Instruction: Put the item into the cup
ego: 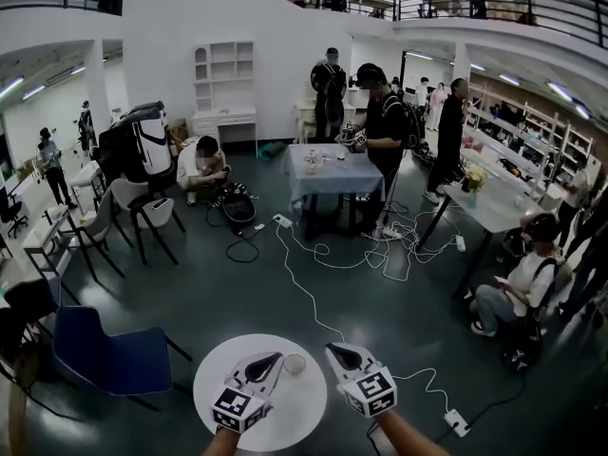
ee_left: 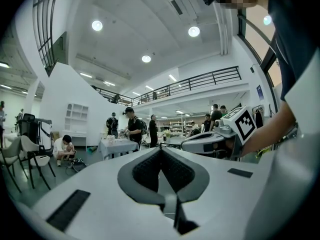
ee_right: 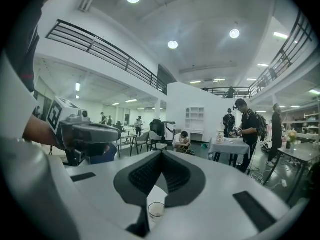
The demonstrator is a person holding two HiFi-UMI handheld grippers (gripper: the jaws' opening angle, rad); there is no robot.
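A small clear cup (ego: pixel 294 364) stands upright on the round white table (ego: pixel 302 408) at the bottom centre of the head view. My left gripper (ego: pixel 277 357) hovers just left of the cup, jaws shut with nothing between them. My right gripper (ego: pixel 331 349) is just right of the cup, also shut and empty. In the right gripper view the cup (ee_right: pixel 156 210) shows below the closed jaws (ee_right: pixel 162 154), and the left gripper (ee_right: pixel 86 133) sits at the left. The left gripper view shows its closed jaws (ee_left: pixel 160 153) and the right gripper (ee_left: pixel 212 140) beyond. No loose item is visible.
A blue chair (ego: pixel 106 354) stands left of the round table. White cables (ego: pixel 309 297) run over the dark floor to a power strip (ego: pixel 454 422) at the right. Farther off are a cloth-covered table (ego: pixel 332 174), chairs and several people.
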